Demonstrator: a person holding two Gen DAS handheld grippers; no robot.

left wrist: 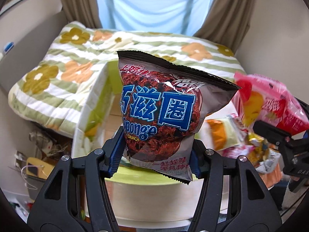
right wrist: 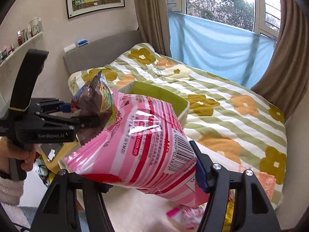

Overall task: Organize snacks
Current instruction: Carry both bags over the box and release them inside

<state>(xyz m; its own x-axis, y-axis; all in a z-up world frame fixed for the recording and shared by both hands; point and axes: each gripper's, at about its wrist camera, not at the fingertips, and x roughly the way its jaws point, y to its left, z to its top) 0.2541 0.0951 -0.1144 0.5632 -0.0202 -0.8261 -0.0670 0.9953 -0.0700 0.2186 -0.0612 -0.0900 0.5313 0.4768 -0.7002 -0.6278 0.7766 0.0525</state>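
My left gripper's [left wrist: 156,154] jaws are clenching the lower corners of a brown Sponge Crunch bag [left wrist: 162,112], holding it upright in the air before the flowered quilt [left wrist: 58,73] and a green-lined box [left wrist: 92,104]. In the right wrist view, my right gripper's [right wrist: 152,176] jaws are gripping a pink striped bag [right wrist: 143,145], tilted, above the bed [right wrist: 231,100].

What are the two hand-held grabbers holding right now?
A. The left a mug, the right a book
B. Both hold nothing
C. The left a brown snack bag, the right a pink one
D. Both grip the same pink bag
C: the left gripper clamps the brown snack bag, and the right gripper clamps the pink striped bag.
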